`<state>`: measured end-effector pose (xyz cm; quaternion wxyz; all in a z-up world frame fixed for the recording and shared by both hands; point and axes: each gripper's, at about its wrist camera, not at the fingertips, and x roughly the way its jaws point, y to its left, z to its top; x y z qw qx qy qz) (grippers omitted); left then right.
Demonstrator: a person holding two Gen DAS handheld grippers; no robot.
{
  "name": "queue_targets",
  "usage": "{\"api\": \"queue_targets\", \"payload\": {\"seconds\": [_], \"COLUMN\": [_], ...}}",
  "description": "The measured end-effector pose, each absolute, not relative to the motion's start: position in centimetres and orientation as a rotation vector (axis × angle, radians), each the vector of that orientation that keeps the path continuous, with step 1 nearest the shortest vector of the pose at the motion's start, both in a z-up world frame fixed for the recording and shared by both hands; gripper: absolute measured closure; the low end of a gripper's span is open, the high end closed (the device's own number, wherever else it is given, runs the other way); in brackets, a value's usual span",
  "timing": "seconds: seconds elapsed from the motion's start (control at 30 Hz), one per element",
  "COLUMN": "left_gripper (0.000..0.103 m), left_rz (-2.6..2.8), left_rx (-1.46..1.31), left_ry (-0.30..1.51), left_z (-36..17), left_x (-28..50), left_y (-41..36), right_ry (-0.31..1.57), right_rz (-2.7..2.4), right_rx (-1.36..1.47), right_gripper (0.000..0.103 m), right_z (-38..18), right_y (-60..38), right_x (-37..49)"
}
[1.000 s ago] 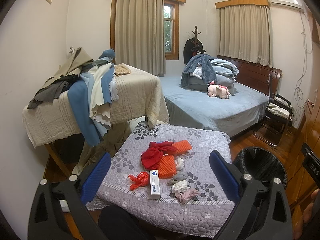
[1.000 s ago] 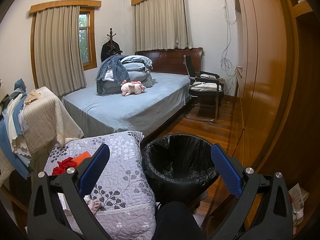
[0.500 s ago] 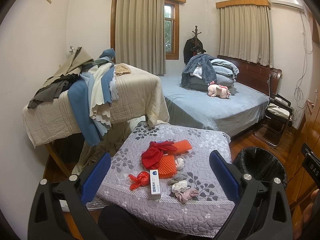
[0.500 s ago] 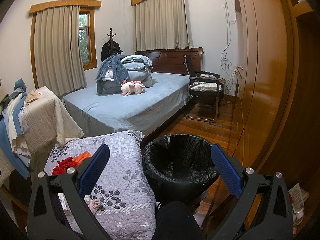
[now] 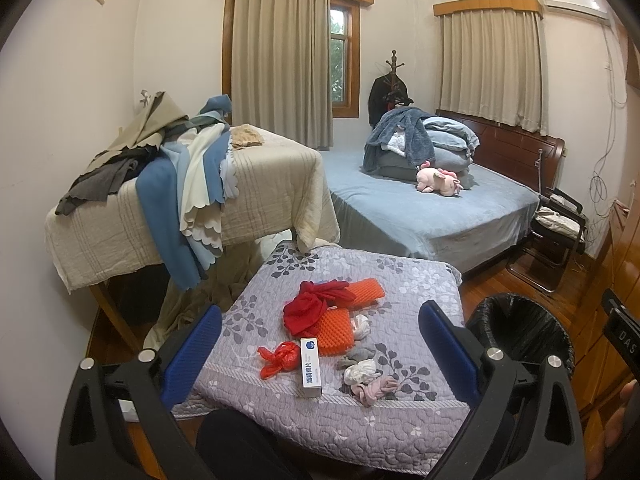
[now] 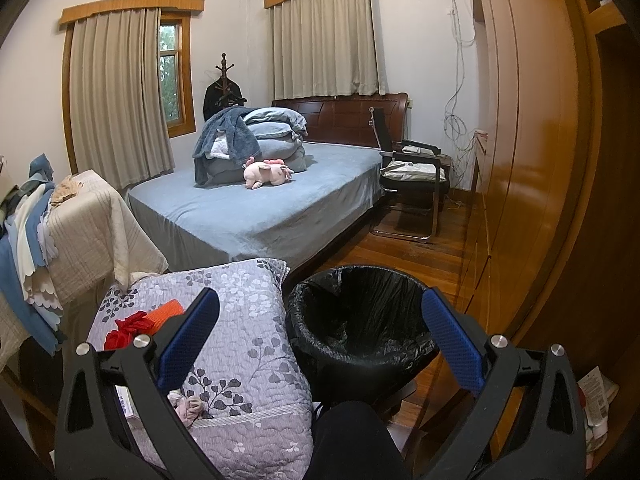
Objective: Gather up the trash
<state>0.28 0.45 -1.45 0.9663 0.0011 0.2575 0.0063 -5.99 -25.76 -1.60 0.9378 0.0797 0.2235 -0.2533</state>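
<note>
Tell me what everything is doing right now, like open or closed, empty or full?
left gripper: open, holding nothing
right gripper: open, holding nothing
trash bin: uncovered, black liner in, looks empty
white box: lying flat on quilt
red bag: knotted, crumpled
window curtains: partly drawn

Grey leaf-print quilt (image 5: 400,280), red cloth (image 5: 308,310), black bin liner (image 6: 360,312) (glossy).
</note>
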Motion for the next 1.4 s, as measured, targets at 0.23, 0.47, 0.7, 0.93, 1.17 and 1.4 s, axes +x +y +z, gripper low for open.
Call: {"api": "queue_targets", "payload": {"seconds": [0.23, 0.47, 0.7, 0.93, 1.17, 1.4], "left_gripper": [0.006, 0.006, 0.006, 0.006, 0.006, 0.006], "left_rz": [0.026, 0.062, 0.074, 0.056, 0.013, -0.009], "left_rx": [0.003, 0.003, 0.005, -0.017, -0.045, -0.042], "left_ry": [0.578, 0.728, 0.825, 0.905, 0.989, 1.043], "left_z": [-3.5, -8.1, -12.1, -15.4, -18.8, -21.8], "left_x": [1.0, 3.1, 4.8, 7.4, 9.6, 11.5], "left_y": [1.4, 3.2, 4.2, 5.3, 5.6, 5.5], "right_ry": [0.479, 0.601, 0.734, 0.885, 0.978, 1.028], "right_rz": [-0.494, -0.417, -0.300, -0.170, -0.064, 0.045], "right_rx": [0.154, 0.153, 0.101, 0.094, 0.143, 0.205], "right_gripper": [0.005, 0.005, 0.023, 0.040, 0.057, 0.066], "right_z": [-2.0, -5.2, -9.4, -14.6, -18.9, -22.5], "right_y": [-25.5, -24.7, -21.5, -18.8, -17.9, -17.1], "right_x": [-5.0, -2.3, 1.5, 4.5, 6.7, 9.0]}}
